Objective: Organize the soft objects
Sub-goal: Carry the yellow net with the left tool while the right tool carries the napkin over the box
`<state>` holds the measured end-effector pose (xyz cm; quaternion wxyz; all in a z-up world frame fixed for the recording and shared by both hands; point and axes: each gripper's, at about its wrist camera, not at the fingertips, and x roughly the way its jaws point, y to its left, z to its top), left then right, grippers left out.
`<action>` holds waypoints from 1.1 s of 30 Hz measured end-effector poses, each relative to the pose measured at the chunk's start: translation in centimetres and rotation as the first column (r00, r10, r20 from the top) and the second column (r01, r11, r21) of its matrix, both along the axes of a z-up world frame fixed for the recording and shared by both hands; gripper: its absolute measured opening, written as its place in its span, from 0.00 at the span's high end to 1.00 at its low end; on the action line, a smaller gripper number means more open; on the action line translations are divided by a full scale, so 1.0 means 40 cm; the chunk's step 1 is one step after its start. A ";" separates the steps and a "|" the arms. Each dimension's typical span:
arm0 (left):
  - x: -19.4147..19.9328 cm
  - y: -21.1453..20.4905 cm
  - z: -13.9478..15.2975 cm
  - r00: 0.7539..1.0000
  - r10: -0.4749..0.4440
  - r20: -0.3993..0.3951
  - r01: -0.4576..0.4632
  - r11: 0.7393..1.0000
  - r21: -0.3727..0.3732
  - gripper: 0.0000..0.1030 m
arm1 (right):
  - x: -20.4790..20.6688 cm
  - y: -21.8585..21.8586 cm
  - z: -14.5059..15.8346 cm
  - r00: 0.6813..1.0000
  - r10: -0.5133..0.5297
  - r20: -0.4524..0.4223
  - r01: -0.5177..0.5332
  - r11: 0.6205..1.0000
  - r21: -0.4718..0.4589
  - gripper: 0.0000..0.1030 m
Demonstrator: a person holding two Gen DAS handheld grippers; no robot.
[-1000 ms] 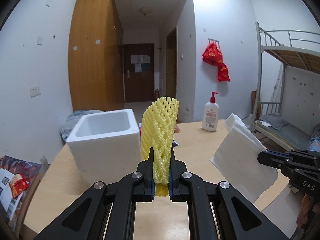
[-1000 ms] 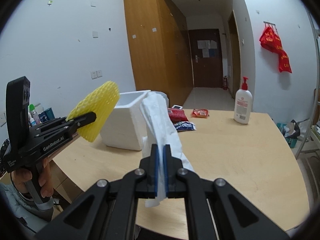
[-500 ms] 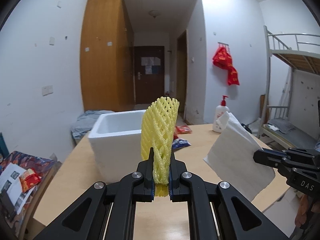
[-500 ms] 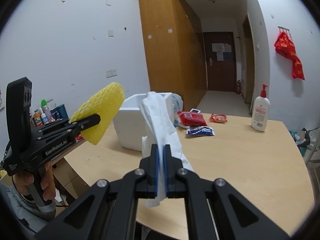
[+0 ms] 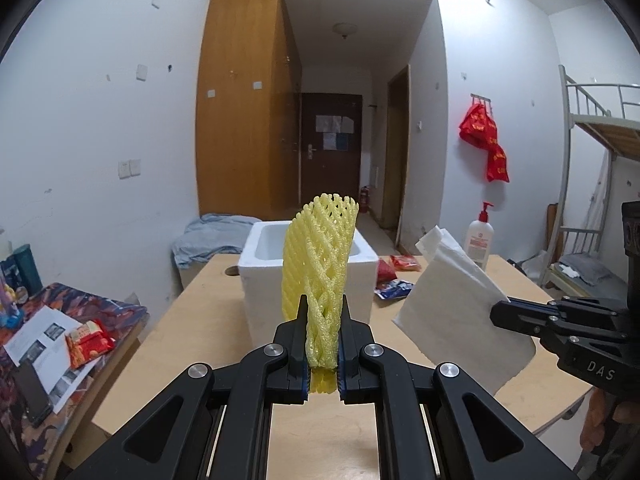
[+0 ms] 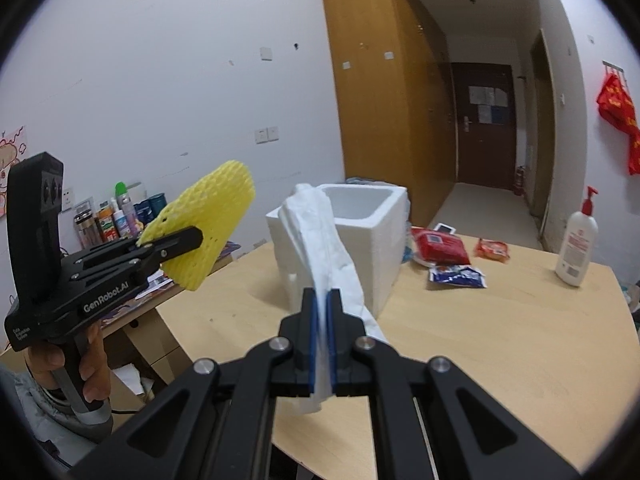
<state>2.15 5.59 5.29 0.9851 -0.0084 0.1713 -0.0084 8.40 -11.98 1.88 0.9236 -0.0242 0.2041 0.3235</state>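
My left gripper (image 5: pixel 323 318) is shut on a yellow foam net sleeve (image 5: pixel 320 264) that stands upright between its pads; from the right wrist view the same sleeve (image 6: pixel 202 226) sticks out of that gripper (image 6: pixel 198 236) at the left. My right gripper (image 6: pixel 321 300) is shut on a white tissue (image 6: pixel 320 232) that rises and droops past its pads. In the left wrist view the tissue (image 5: pixel 452 304) hangs from the right gripper (image 5: pixel 498 312) at the right. A white foam box (image 5: pixel 264 280) (image 6: pixel 384 248), open-topped, stands on the wooden table (image 6: pixel 500 340) beyond both grippers.
Red and blue snack packets (image 6: pixel 440 246) lie beside the box. A pump bottle (image 6: pixel 576 244) stands at the table's far right. A low side desk (image 5: pixel 52 328) at the left carries papers, a snack packet and bottles. A bunk bed (image 5: pixel 592 200) is at the right.
Both grippers drew back from the table with their loads still held. The foam box looks smaller and farther off, and the view swung leftward.
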 end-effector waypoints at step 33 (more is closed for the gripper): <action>0.145 0.053 0.047 0.999 0.034 -0.028 -0.034 0.999 0.002 0.90 | 0.137 0.078 0.101 0.999 0.032 0.021 -0.031 0.999 -0.029 0.93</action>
